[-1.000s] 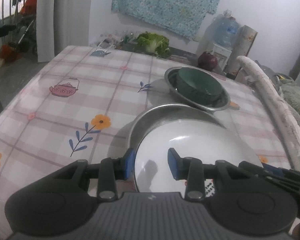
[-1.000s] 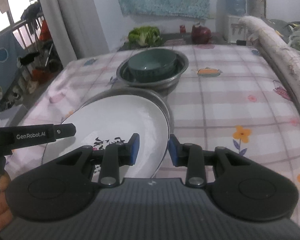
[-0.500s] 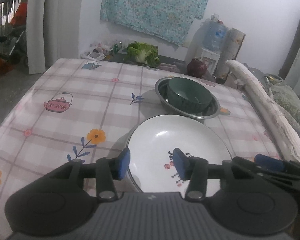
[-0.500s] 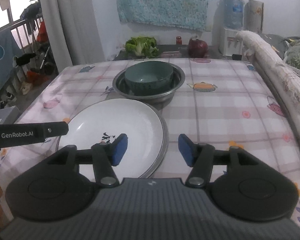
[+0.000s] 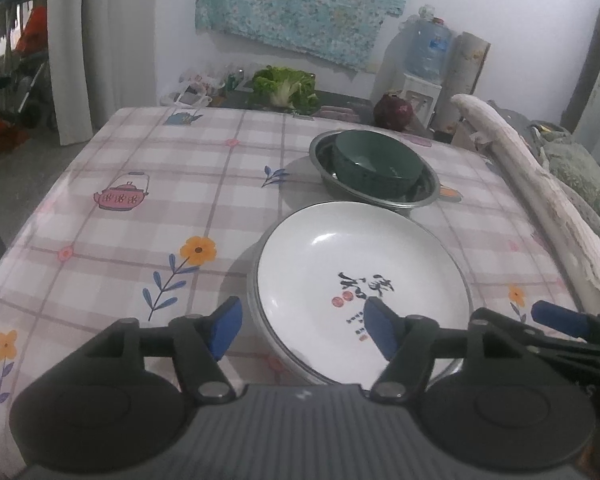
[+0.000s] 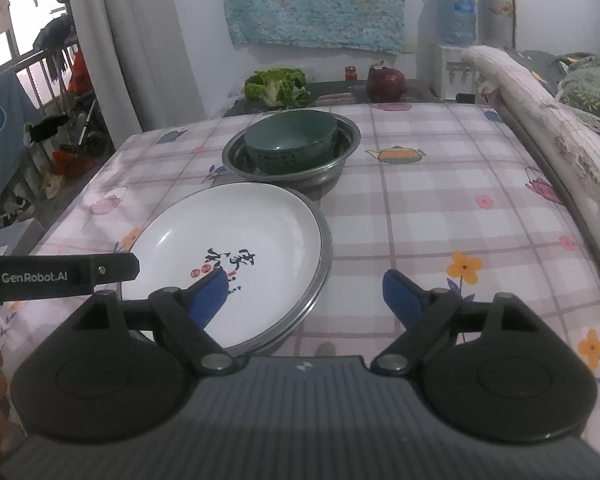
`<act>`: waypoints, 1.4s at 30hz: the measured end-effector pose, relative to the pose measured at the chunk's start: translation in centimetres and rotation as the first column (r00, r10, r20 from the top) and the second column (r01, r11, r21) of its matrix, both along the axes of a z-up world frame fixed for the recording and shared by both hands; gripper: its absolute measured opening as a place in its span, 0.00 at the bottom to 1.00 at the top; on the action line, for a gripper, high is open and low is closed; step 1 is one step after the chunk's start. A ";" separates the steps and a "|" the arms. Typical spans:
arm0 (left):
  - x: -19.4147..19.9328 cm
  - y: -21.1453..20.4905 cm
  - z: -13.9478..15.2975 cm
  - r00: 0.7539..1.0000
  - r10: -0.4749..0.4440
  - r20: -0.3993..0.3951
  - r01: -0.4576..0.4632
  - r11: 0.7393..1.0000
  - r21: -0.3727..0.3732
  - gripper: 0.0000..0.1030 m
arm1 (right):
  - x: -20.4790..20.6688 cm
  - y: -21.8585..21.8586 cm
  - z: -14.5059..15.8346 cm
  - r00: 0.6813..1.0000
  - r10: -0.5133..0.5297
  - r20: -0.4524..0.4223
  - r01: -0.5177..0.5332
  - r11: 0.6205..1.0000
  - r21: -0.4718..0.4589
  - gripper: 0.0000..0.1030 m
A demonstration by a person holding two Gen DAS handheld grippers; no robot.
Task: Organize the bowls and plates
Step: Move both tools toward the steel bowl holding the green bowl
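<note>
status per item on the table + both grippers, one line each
white plate: flat, stacked on a metal plate, not gripped
green bowl: upright, empty, nested in metal basin
left gripper: jaws opening, astride plate's near rim, pads clear
right gripper: jaws opening, astride plate's right rim, pads clear

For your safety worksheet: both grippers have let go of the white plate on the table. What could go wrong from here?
1. The left gripper and right gripper are opening with the white plate rim between their fingers; pulling back carelessly could snag it.
2. The white plate sits on a metal plate; a nudge might slide it off-centre.
3. The green bowl in the metal basin stands close behind.
</note>
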State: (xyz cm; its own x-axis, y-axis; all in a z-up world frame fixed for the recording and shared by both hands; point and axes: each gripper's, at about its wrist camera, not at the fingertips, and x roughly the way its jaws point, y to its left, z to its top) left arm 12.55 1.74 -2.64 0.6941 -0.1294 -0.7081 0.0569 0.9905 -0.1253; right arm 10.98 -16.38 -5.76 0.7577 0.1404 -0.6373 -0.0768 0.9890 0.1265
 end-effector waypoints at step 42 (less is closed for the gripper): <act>0.8 -2.2 1.8 0.998 0.052 -0.017 -0.050 0.992 0.115 0.84 | -0.2 -1.4 2.0 0.999 0.032 0.008 -0.033 0.999 0.039 0.84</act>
State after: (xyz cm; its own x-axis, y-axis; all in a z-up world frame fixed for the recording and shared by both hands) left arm 13.38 -0.50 -0.88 0.6835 -0.0113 -0.7298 0.0043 0.9999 -0.0115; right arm 10.83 -17.79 -3.75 0.7573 0.1897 -0.6250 -0.1100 0.9803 0.1643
